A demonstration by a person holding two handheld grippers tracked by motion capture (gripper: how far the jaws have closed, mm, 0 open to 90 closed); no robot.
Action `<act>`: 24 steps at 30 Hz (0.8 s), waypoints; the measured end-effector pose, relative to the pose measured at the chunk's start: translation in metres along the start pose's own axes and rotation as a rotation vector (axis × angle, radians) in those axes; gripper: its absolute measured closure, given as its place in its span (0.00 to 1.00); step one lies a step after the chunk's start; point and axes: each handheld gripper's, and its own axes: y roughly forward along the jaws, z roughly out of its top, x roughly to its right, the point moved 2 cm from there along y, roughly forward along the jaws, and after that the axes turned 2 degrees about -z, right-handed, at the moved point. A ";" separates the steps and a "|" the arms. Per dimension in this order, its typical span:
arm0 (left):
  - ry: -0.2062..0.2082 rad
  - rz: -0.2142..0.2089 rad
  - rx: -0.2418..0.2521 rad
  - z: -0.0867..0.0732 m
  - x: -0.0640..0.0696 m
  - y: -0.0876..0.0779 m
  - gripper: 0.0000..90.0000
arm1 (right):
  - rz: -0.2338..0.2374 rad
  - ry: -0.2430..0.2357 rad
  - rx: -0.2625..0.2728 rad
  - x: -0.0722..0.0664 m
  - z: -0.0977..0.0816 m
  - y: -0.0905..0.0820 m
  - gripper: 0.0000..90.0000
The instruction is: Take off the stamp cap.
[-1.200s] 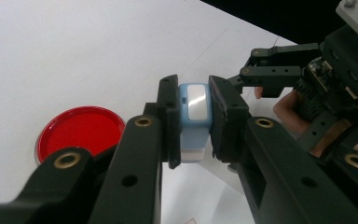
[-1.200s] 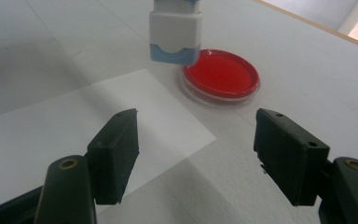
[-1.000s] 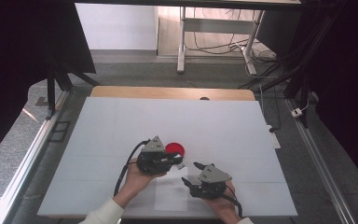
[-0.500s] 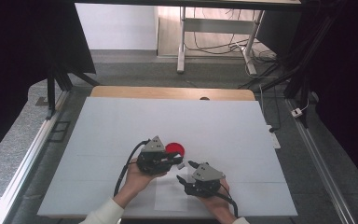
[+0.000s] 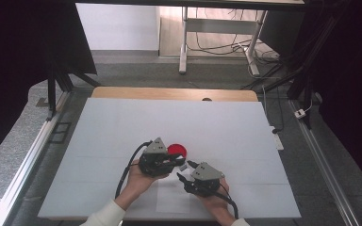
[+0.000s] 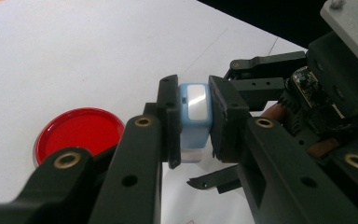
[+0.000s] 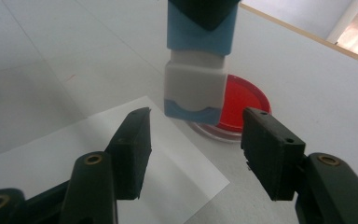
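The left gripper (image 6: 193, 123), jaws clamped on the blue-and-white stamp (image 7: 196, 70), hangs it at twelve o'clock of the right gripper (image 7: 196, 140), whose parted jaws have just been closing toward its lower end.

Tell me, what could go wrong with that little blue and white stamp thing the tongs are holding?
The left tongs pinch the blue and white stamp by its top only, so a tug could make it slip. The right tongs, which have just been closing, stand either side of its white lower end without touching; they might close off-centre and knock it. The red dish right behind it could get bumped.
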 end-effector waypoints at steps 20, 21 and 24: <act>0.000 -0.001 -0.001 -0.001 0.001 0.001 0.83 | 0.005 0.038 0.000 0.000 0.004 0.004 0.62; 0.000 -0.002 -0.001 -0.001 0.001 0.001 0.83 | 0.005 0.042 0.001 0.000 0.004 0.004 0.63; 0.000 -0.001 0.000 -0.001 0.001 0.001 0.83 | -0.003 0.048 0.004 0.000 0.005 0.004 0.65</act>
